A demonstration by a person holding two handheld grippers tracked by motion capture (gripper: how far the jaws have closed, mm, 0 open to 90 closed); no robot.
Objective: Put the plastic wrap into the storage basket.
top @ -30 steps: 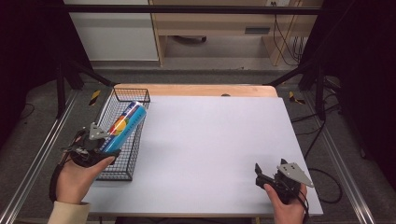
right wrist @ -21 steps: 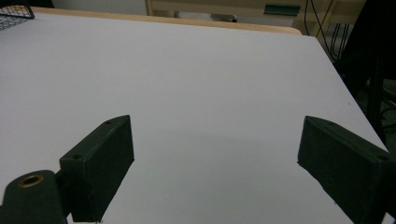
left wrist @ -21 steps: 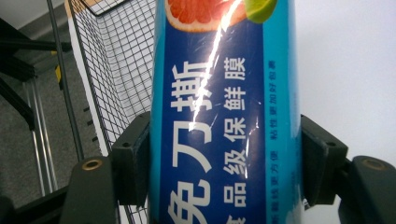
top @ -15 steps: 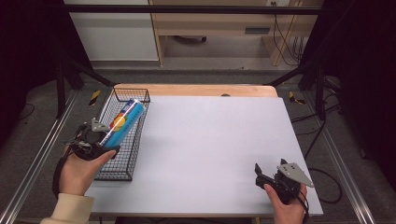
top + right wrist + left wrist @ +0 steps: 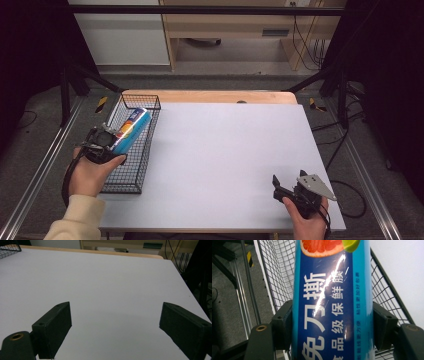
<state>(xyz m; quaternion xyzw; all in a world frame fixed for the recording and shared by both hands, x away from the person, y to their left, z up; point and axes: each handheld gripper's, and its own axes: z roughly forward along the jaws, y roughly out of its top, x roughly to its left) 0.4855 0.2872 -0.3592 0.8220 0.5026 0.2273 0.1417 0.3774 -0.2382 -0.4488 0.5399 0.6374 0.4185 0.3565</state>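
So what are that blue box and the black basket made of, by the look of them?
The blue box looks like glossy printed cardboard, maybe film-coated: glare streaks its face. The basket looks like thin metal wire with a dark coating, judging by its open grid; paint or plastic, I can't tell.

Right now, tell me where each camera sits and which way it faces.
High view: above the person's side, looking forward and down on the table; both hands and forearms show.
Left gripper view: on the left gripper, looking along its jaws clamped on the blue box.
Right gripper view: on the right gripper, facing across the table.
All three catch the basket.
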